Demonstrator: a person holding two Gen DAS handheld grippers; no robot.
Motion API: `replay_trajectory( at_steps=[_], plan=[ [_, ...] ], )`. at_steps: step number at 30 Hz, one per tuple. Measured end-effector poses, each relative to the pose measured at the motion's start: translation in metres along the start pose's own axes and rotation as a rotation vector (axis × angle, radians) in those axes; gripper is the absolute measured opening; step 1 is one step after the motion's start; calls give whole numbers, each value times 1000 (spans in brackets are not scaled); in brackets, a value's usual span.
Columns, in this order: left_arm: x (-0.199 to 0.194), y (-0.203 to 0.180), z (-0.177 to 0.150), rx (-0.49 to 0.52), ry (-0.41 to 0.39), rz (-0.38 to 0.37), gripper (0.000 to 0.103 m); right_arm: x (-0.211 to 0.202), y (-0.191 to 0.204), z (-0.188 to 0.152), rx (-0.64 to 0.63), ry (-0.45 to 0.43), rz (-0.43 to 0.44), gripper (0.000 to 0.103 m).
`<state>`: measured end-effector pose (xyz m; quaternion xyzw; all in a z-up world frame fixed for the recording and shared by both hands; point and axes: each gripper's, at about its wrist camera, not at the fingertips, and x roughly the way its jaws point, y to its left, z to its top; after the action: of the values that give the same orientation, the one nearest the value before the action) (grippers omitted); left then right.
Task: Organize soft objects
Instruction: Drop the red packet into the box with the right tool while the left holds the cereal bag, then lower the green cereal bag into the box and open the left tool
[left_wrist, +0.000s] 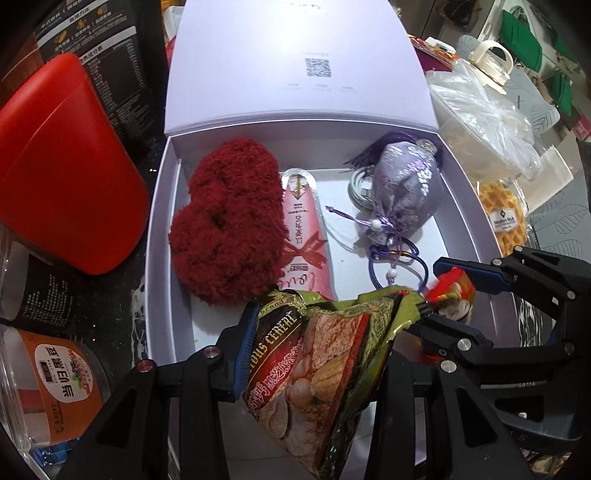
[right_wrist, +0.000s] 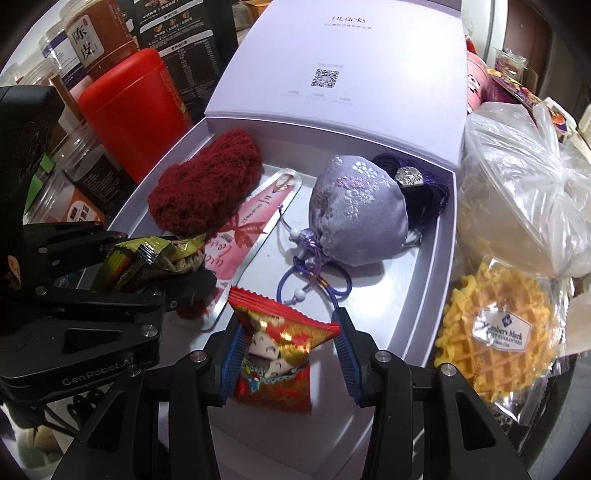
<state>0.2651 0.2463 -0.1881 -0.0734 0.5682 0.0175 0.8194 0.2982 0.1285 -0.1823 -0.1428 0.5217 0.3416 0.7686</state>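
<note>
Between the blue pads of the left claw (left_wrist: 332, 332) sits a green cereal sachet (left_wrist: 317, 373), clamped and crumpled at its upper edge, its body hanging toward the camera. Just beside it, the right claw (right_wrist: 288, 354) is clamped on a red snack packet (right_wrist: 275, 354), pads pressing both sides of the puffy wrapper. Both claws hang over the near end of the open white box (right_wrist: 439, 236), tilted steeply down into it.

Further in, the box floor already carries a dark red fluffy piece (left_wrist: 225, 221) against the left wall, a pink flat packet (left_wrist: 306, 236) partly tucked under it, and a lilac drawstring pouch (left_wrist: 399, 192) with its purple cords trailing toward the claws. The lid (left_wrist: 295, 62) stands up at the far side. Outside the box on the counter are a red canister (left_wrist: 62, 162), a wrapped waffle (right_wrist: 502, 332) and a clear plastic bag (right_wrist: 517, 195).

The step in hand looks like placing: two soft packets carried in for release. Bare floor shows at the near end, so the next move likely calls for lowering a little, keeping clear of the pouch cords, then parting each claw so the packets lie flat beside one another
</note>
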Motion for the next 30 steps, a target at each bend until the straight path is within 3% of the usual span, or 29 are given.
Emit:
replay_trajectory(
  at_steps=[11,14,20,23,27,30],
  plan=[
    [3,-4,-2,-11,23,65,41,7,-1,11,15,1,-18,47],
    [7,-13,2,45,45,113,41,3,-3,10,19,0,-30,51],
    [5,-20,12,12,59,134,41,-6,-6,9,27,-6,-34,57],
    [0,-18,13,-3,69,142,49,-15,-8,7,30,-15,-38,58],
    [-10,-12,21,-4,37,152,71,-26,-9,5,32,-27,-47,58],
    [-18,-19,27,0,26,169,71,-33,-9,5,33,-35,-55,58]
  ],
)
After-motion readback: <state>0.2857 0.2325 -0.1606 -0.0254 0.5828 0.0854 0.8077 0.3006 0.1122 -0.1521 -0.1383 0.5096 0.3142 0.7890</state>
